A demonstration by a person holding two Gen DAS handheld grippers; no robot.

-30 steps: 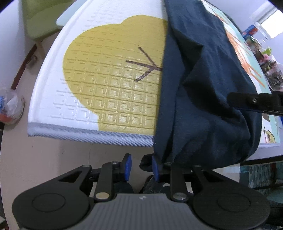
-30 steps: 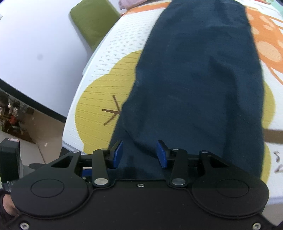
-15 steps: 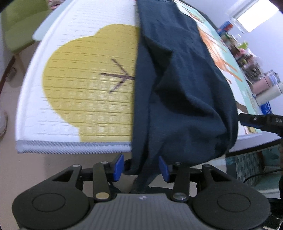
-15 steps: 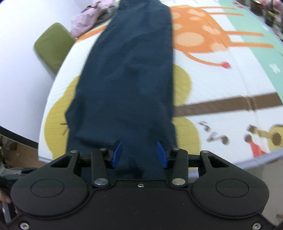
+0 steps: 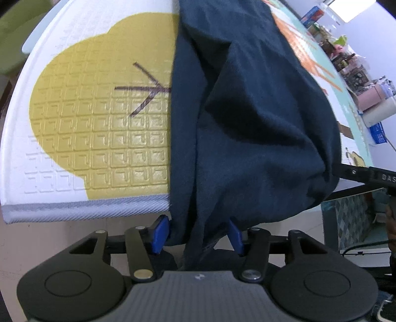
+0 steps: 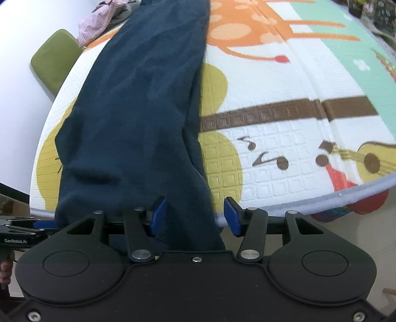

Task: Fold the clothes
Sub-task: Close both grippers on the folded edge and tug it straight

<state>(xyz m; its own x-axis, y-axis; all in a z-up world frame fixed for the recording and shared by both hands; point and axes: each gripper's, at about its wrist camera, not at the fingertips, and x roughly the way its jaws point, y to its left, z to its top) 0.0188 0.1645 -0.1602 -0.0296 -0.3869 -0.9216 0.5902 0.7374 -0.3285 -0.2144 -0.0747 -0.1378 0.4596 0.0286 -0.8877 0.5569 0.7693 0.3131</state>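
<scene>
Both jaws opening, the left gripper [image 5: 196, 234] and right gripper [image 6: 195, 216] release the navy garment [image 6: 138, 111] draped over the play mat [image 6: 284, 153] edge; best withdrawn slowly to avoid snagging the hem.

"GenRobot.AI" on left tool [image 6: 17, 234]; "DAS" on right tool [image 5: 371, 174].

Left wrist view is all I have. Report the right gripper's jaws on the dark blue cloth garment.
Observer: The right gripper has its jaws opening. The dark blue cloth garment lies between them, with the right pad clear of the fabric.
Operator: Now describe the garment's far end.
Observer: It stretches lengthwise up the printed foam mat, and a pink striped cloth heap sits beside its far end.
</scene>
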